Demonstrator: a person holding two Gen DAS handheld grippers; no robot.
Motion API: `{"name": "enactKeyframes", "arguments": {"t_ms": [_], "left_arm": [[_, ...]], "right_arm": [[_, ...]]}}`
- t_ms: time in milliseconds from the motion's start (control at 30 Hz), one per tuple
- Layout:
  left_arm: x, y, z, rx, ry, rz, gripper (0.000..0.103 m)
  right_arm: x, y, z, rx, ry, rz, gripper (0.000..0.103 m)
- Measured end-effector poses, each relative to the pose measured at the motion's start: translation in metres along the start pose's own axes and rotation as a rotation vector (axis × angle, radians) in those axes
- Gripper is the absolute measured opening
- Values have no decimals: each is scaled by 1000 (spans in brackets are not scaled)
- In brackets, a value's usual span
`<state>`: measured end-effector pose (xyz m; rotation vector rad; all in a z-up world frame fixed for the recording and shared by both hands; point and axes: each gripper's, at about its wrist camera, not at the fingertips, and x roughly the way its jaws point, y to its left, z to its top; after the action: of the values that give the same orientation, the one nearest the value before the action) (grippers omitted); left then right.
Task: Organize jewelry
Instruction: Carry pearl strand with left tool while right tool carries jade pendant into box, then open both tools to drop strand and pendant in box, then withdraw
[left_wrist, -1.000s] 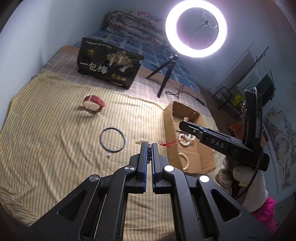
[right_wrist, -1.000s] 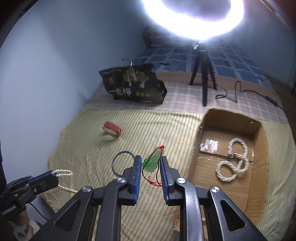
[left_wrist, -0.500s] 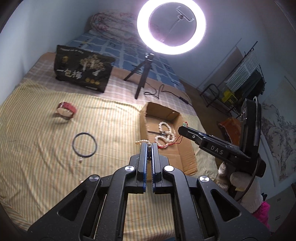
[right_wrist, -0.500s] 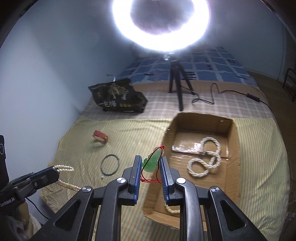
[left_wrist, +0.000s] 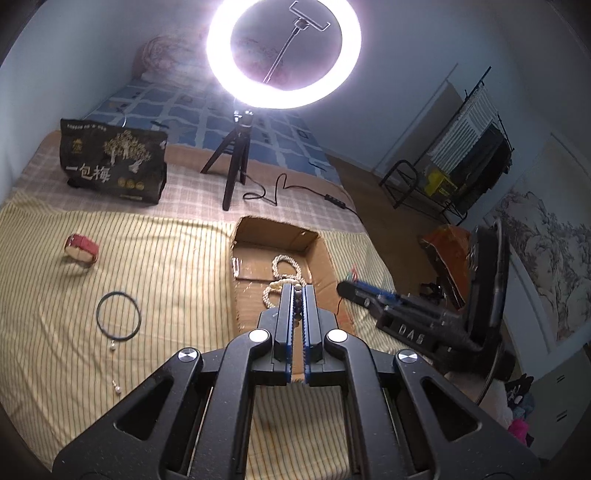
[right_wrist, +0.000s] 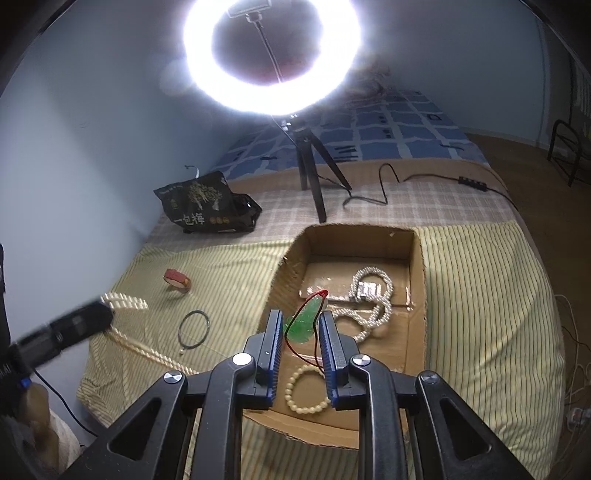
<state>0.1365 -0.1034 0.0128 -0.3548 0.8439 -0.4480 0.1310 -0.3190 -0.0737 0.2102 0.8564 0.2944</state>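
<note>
My left gripper is shut on a cream bead strand just above the near part of the open cardboard box. In the right wrist view that strand loops out of the left gripper and trails down over the striped cloth. My right gripper is shut on a green pendant with a red cord, held over the box. A white pearl necklace and a bead bracelet lie in the box. On the cloth lie a black cord necklace and a red bangle.
A ring light on a black tripod stands behind the box, its cable running right. A black printed bag sits at the back left. The bed's right edge drops to the floor by a metal rack.
Both grippers have swung right with their loads, from over the striped cloth to over the box. The black necklace and red bangle now lie further left in both views.
</note>
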Motion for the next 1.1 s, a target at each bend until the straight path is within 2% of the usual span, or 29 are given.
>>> {"name": "enactKeyframes", "arguments": {"t_ms": [400,633,833,900,967,1000,1033,1067,1100], "left_arm": [[37,-5,20,-13,4,11,1],[63,-6,25,-14,34,9,1],[84,-2,20,-1,75,46,1],[88,1,19,-11,83,69,1],[90,4,19,-12,93,74,1],[90,5,18,-11,93,85,2],[90,7,19,-10,93,92,9],[90,8,19,-11,92,95,15],[89,10,19,-13,90,97,27]], "right_arm": [[23,-21,-15,19,55,-3,19],[37,-30,-28,25,89,-18,19],[42,-43,-34,44,112,-19,19],[41,-45,-35,50,111,-22,23],[42,-46,-35,56,112,-19,34],[42,-46,-36,58,113,-16,35],[42,-46,-36,57,114,-20,38],[42,-46,-36,55,116,-20,48],[42,-45,-36,53,115,-23,55]]}}
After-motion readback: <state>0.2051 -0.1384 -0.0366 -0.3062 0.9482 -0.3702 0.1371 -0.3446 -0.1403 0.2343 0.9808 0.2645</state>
